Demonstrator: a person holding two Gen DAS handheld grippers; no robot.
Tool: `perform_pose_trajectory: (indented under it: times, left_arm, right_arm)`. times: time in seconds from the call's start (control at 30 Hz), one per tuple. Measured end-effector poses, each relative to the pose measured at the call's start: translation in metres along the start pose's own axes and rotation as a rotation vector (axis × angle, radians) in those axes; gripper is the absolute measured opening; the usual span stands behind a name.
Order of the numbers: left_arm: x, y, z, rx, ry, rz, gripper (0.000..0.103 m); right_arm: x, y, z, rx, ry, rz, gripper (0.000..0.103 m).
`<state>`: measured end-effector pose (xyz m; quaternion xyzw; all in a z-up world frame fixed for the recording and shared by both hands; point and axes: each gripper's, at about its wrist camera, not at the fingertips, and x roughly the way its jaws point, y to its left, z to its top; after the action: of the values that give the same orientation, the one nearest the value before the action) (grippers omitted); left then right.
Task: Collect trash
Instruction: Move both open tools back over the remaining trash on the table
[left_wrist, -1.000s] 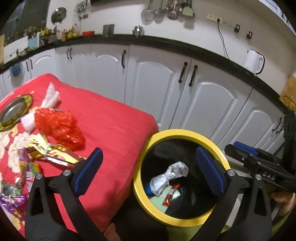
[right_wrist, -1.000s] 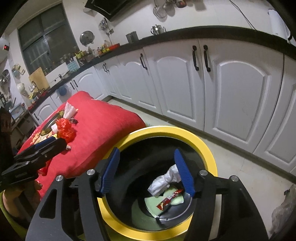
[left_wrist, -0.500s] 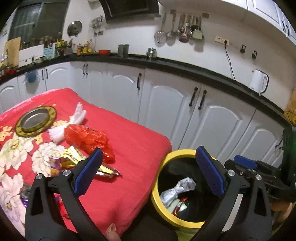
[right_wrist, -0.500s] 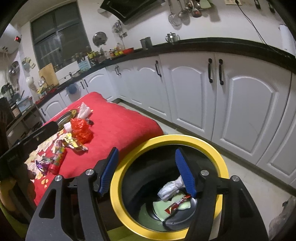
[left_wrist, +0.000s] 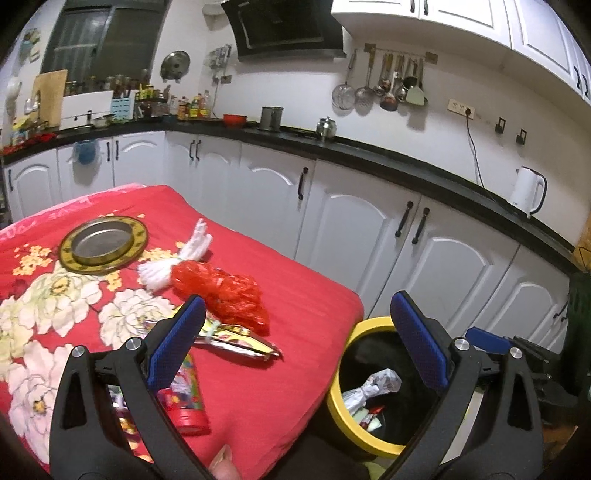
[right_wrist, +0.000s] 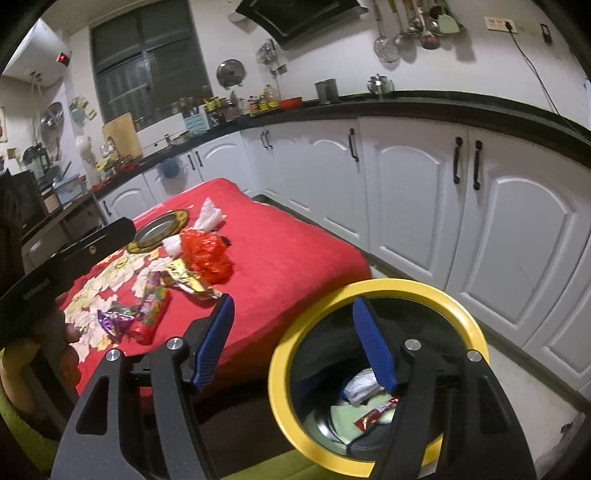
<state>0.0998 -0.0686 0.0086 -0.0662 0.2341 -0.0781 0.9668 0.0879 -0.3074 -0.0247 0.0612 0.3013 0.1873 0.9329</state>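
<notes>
wrappers | strewn on red cloth || bin | yellow-rimmed, seemingly part-filled

My left camera looks down across the surface toward far cabinets; my right hangs near over the bin; both share these.

A kitchen is pictured with white cabinet doors fitted with black handles beneath a black worktop. A white electric kettle is seen plugged in by a dark cable, while ladles and strainers are hung from a wall rail. A black range hood is mounted above a red bowl and a steel teapot. A gold-rimmed metal plate is laid on a red floral cloth, and a wooden chopping board is propped by the window
</notes>
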Motion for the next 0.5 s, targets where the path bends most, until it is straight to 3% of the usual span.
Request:
perform_pose_trajectory:
  times: [0.5]
  left_arm:
    - [-0.032, 0.047, 0.007, -0.011, -0.037, 0.095, 0.092]
  right_arm:
    - [0.009, 0.053, 0.0, -0.068, 0.021, 0.077, 0.068]
